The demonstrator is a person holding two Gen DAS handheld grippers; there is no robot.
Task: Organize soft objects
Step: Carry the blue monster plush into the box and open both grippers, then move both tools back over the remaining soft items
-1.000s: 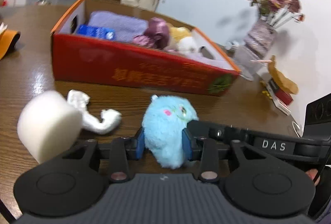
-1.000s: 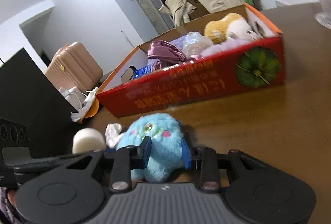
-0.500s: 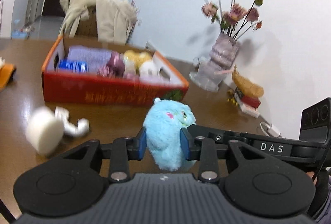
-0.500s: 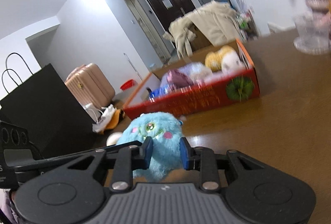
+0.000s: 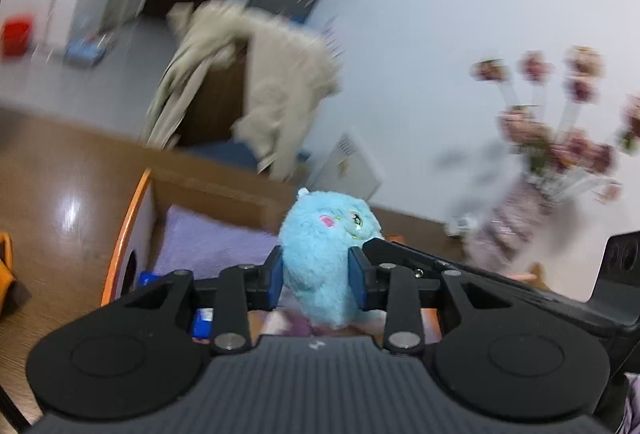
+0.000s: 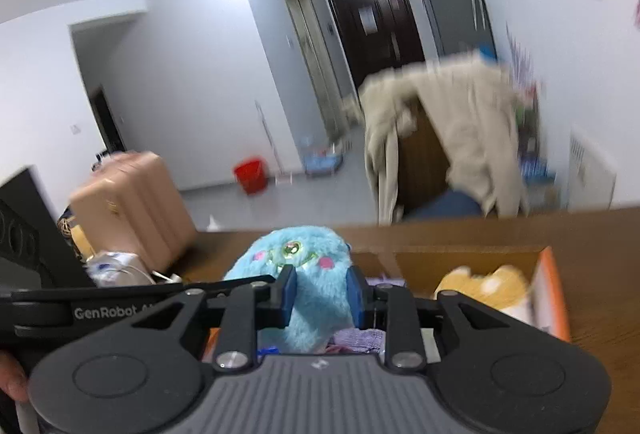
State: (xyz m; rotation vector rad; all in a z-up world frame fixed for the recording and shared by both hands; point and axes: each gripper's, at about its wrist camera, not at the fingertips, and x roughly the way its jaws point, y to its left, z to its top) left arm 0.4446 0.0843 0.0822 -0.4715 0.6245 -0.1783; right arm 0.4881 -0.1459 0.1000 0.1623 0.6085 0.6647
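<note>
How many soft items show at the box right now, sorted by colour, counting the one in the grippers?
Blue: 1, the plush toy, gripped from both sides above the box.
Purple: 1, the folded cloth in the box.
Yellow and white: 1, the plush in the box.
Total: 3. Other contents are hidden or blurred.

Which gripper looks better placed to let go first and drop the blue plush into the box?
Neither clearly: left gripper and right gripper both clamp the blue plush above the red box. If one leads, probably the left; open purple cloth lies beneath its fingers.
</note>
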